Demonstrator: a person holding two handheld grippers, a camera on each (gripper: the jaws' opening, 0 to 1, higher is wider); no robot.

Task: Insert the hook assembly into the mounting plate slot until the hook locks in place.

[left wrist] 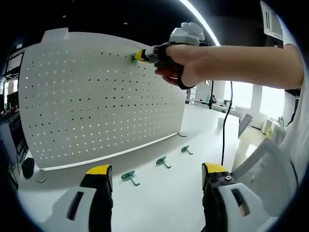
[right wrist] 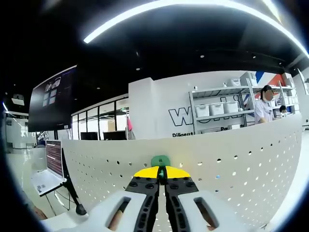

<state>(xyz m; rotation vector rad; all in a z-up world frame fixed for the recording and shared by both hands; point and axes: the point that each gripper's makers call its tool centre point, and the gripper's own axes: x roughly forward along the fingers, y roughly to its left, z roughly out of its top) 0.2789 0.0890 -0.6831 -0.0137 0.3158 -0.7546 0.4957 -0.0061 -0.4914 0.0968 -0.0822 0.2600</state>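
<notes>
Hook (right wrist: 160, 161) pinched against pegboard (left wrist: 96, 96); three spare hooks (left wrist: 161, 161) on table (left wrist: 169, 193).

Green hook (right wrist: 160, 161) mostly hidden betw. right gripper (right wrist: 161, 172) jaws

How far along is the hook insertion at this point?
In hand: the right gripper is shut on a green hook, pressed against the pegboard near its top edge. Locking can't be confirmed. Left: three green hooks lie on the table; the left gripper is open.
</notes>
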